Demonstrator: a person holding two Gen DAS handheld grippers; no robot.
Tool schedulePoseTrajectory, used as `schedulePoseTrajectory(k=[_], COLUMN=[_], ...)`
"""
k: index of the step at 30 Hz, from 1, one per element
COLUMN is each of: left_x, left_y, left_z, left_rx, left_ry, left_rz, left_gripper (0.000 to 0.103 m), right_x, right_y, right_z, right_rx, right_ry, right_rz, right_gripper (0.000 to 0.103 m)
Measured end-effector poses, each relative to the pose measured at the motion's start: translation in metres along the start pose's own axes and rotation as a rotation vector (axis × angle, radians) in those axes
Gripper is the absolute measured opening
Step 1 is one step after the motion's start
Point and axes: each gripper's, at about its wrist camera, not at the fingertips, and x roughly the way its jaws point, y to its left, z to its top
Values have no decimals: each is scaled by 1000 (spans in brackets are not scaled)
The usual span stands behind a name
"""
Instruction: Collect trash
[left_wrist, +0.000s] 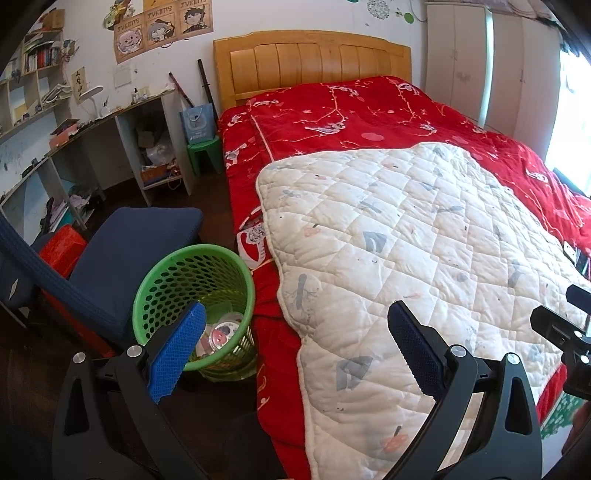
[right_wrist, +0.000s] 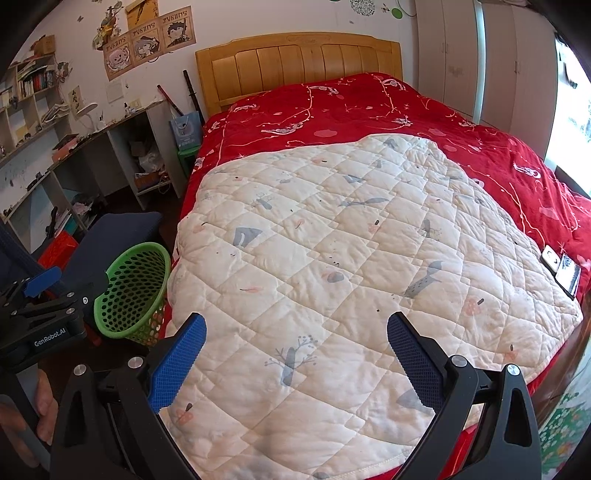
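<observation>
A green perforated trash basket (left_wrist: 173, 280) stands on the floor beside the bed, with round lids and scraps of trash (left_wrist: 219, 332) lying in its bottom. It also shows in the right wrist view (right_wrist: 129, 291) at the left. My left gripper (left_wrist: 297, 323) is open and empty, hovering over the bed's edge just right of the basket. My right gripper (right_wrist: 297, 332) is open and empty above the white quilt (right_wrist: 351, 258). The left gripper's body (right_wrist: 40, 317) shows at the left edge of the right wrist view. No loose trash shows on the quilt.
The bed has a red cover (left_wrist: 369, 110) and a wooden headboard (left_wrist: 310, 59). A blue chair (left_wrist: 122, 254) stands left of the basket, with a red box (left_wrist: 62, 247) behind it. A desk with shelves (left_wrist: 92, 140) lines the left wall. A phone (right_wrist: 567, 275) lies at the bed's right edge.
</observation>
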Motion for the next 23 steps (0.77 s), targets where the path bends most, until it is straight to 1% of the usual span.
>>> schedulePoseTrajectory(k=[7,11,16,23], left_x=[-1,-4,-3,-4], left_y=[-1,-3,-2,2], left_z=[-1,-2,-1,0], left_rx=[1,8,-6,-23], left_ry=[0,-18,0,-12], left_rz=[-6,1,-14,-12], left_gripper=[97,97,97,97], right_x=[-2,-2,-2,-4], right_y=[1,1,1,1], right_z=[0,0,1,-1], right_rx=[2,1,1,3], right_ry=[-6,-6,-7,-13], right_rz=[3,1,2,0], right_gripper=[95,95,95,95])
